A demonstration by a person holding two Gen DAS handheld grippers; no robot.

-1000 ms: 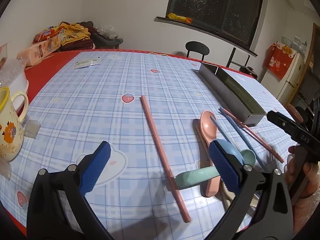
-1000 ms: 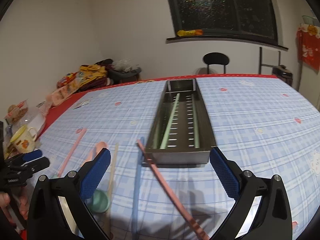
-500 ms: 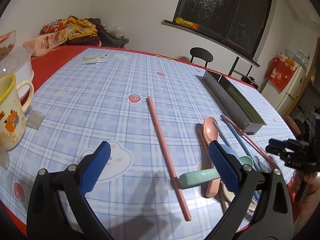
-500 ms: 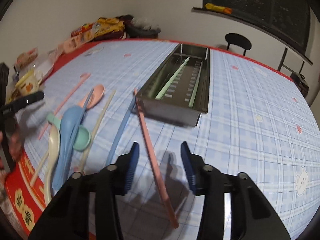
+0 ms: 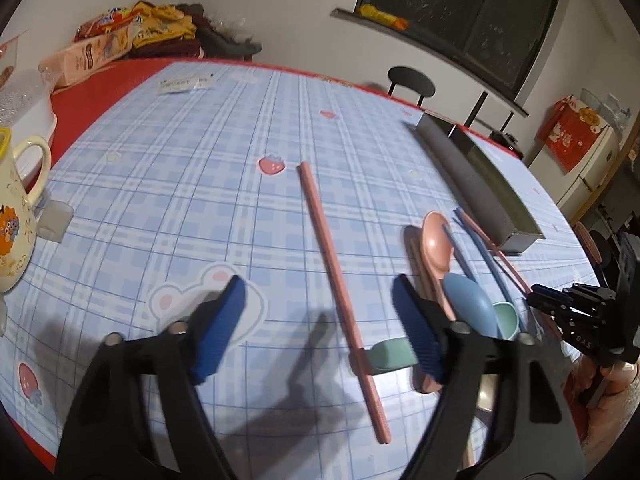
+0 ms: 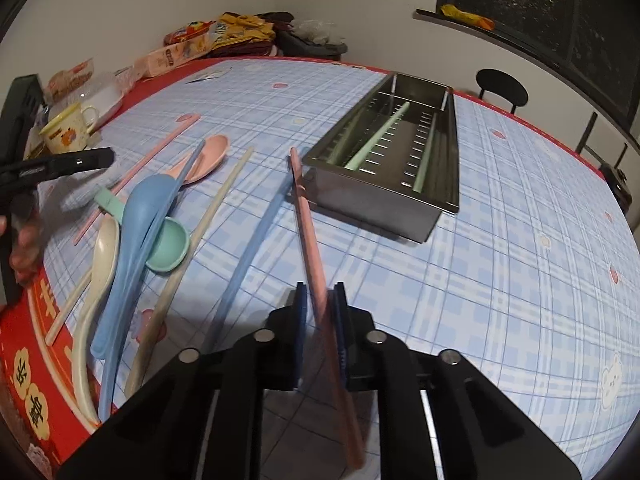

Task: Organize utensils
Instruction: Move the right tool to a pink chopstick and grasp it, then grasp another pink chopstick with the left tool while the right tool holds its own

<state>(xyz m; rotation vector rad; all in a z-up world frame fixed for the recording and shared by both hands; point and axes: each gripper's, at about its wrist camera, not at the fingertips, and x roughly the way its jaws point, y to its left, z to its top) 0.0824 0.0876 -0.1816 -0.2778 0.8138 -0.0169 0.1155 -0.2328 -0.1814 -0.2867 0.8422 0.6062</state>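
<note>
- Right gripper point(image 6: 320, 320): we find its fingers pinched on a long pink plastic chopstick point(image 6: 306, 216), gripped partway along; the far tip lies beside the near end wall of the perforated stainless steel utensil tray point(image 6: 438, 208).
- Step in hand: we judge it the pick-up of this chopstick, bound for the tray, where pale green chopsticks point(image 6: 376, 140) already lie.
- Next move: we reckon a lift, then aligning the stick lengthwise over the tray.
- Left gripper point(image 5: 320, 312): fingers spread wide, holding nothing, poised over a second pink chopstick point(image 5: 336, 272) on the blue checked counter point(image 5: 200, 168).
- Still loose: blue plastic spoon point(image 6: 136, 216), mint spoon point(image 6: 168, 244), pink spoon point(image 6: 208, 156), cream spoon point(image 6: 100, 256), blue chopstick point(image 6: 256, 240).
- Hard to make out: whether the held stick has left the counter; its near end is blurred; overlapping spoons hide one another.
</note>
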